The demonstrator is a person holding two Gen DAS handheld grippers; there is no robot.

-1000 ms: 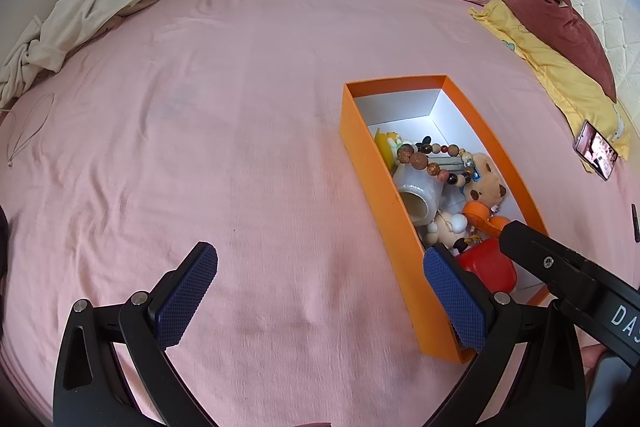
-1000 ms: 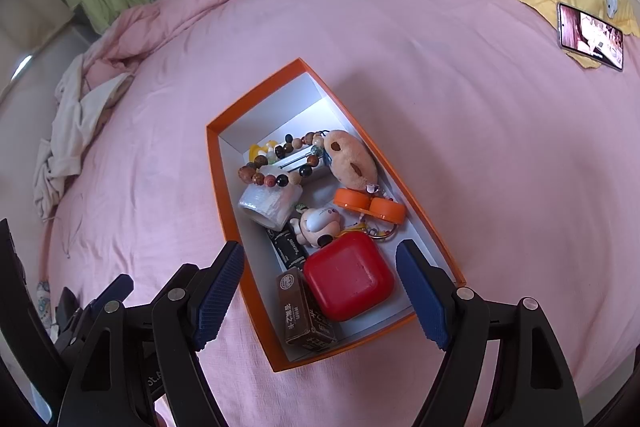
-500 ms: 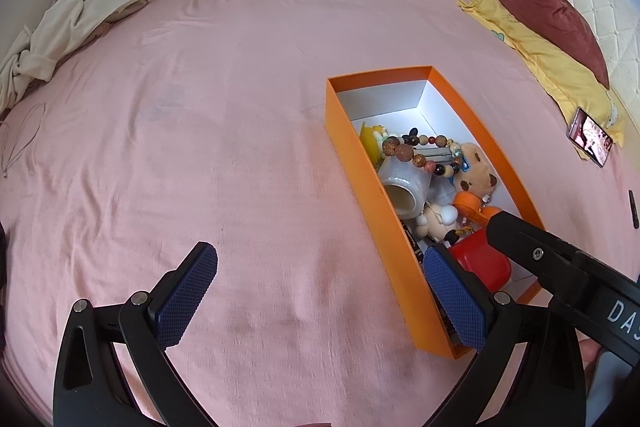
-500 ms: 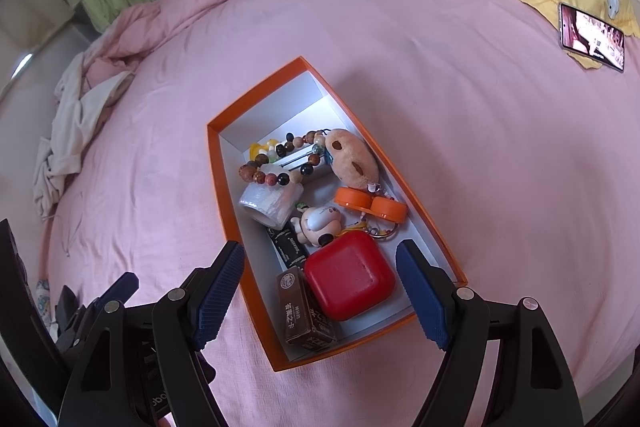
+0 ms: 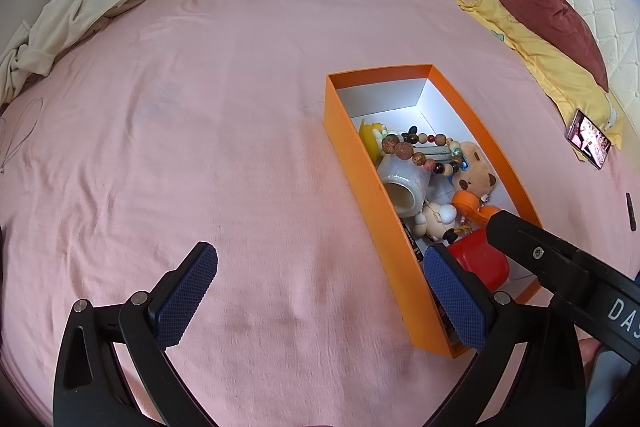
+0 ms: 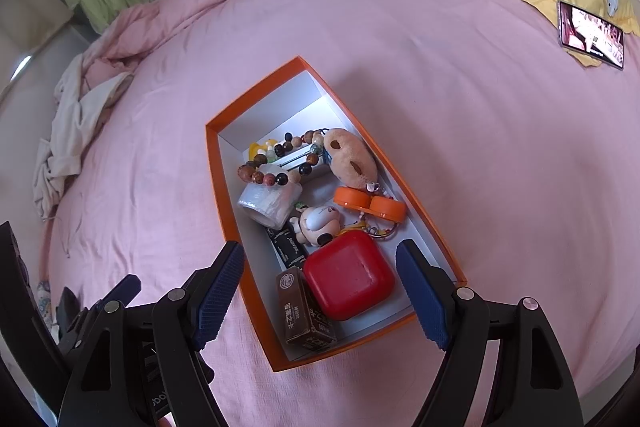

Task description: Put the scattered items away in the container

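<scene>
The orange box point(image 6: 224, 187) sits right in front of the right gripper point(image 6: 320, 291), full of toys. Both grippers are wide apart and hold nothing. The left gripper point(image 5: 320, 291) faces bare pink sheet point(image 5: 200, 107). The tidying looks done.

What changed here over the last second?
Very little. In the left wrist view the orange box slid slightly leftward and downward, so the left gripper shifted a bit. Nothing was grabbed or released: both it and the right gripper stayed open and empty, and the red case and other items stayed put.
</scene>
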